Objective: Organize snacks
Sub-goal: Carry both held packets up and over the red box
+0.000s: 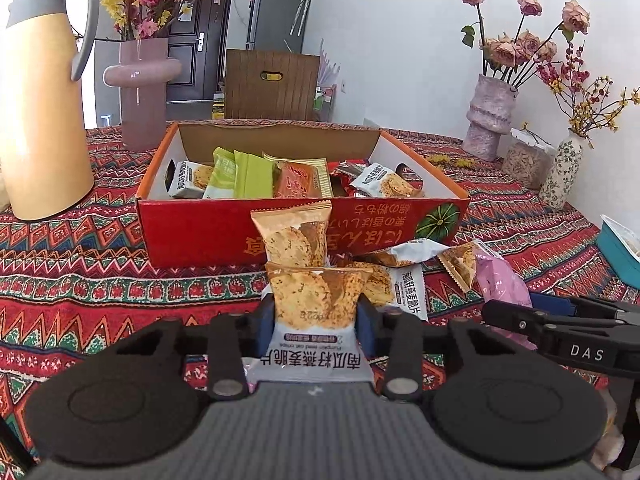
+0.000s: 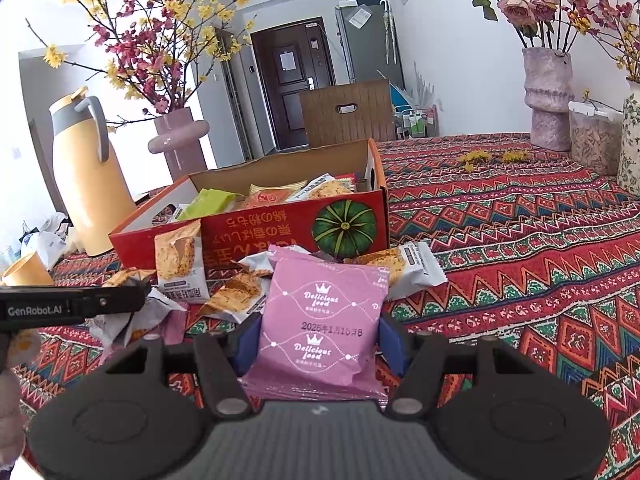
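patterned tablecloth, snack box, and both grippers already loaded

red patterned tablecloth (image 2: pixel 520 240) covers the whole table we're working on, with a yellow thermos jug (image 1: pixel 40 112) and vases of flowers at the far edges. straight ahead of both sets of jaws sits the open red cardboard box (image 1: pixel 240 232), already holding a bunch of snack packets, green and orange ones among them.

our left gripper (image 1: pixel 316 316) is clenched on an oat crisp packet (image 1: pixel 312 300), blue pads pressing on both its sides, the packet standing upright between them. just past the jaws another packet of the same kind (image 1: pixel 294 236) leans against the box's front wall, and a few more lie scattered off to the right of the jaws on the cloth.

our right gripper (image 2: pixel 320 340) is grasping a pink packet (image 2: pixel 320 320) printed "delicious food", the pads tight on both edges. beyond its jaws there's a loose pile of crisp packets (image 2: pixel 236 292) between us and the box, and one more crisp packet (image 2: pixel 404 268) lies just past the pink one to the right. the left gripper's arm pokes in from the left edge of that view.
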Available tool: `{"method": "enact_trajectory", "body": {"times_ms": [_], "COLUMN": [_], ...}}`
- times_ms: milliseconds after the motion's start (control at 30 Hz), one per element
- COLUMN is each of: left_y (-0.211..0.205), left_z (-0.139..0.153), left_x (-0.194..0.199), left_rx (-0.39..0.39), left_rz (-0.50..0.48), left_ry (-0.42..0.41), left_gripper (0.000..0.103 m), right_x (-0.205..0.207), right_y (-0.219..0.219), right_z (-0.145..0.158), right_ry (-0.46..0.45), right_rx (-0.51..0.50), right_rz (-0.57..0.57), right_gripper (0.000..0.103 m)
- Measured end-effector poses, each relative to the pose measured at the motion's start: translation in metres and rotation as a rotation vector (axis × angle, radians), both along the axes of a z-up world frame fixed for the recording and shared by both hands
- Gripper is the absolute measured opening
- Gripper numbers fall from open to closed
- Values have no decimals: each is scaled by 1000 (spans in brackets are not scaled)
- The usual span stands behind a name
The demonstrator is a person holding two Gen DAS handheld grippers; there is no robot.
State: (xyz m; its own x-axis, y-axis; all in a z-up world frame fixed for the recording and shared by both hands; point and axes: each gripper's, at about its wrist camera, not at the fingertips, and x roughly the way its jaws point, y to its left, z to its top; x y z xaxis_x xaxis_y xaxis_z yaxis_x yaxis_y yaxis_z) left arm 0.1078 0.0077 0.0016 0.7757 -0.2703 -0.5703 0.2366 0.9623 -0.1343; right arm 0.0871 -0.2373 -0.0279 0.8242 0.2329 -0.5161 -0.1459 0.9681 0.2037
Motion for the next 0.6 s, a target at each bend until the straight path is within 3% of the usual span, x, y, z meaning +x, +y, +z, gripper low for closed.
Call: {"method": "enact_trajectory", "body": {"times_ms": [600], "left_y": [24], "left_z": [34], "left_x": [-3], "left_rx": [-72], "left_rz": [85], "left_ry": [-54], "left_gripper": [40], "right_x": [-1], "right_y": [8], "right_z": [9], "right_ry": [-31], "right_rx": [-3], "right_rz": [34], "right_gripper": [61]}}
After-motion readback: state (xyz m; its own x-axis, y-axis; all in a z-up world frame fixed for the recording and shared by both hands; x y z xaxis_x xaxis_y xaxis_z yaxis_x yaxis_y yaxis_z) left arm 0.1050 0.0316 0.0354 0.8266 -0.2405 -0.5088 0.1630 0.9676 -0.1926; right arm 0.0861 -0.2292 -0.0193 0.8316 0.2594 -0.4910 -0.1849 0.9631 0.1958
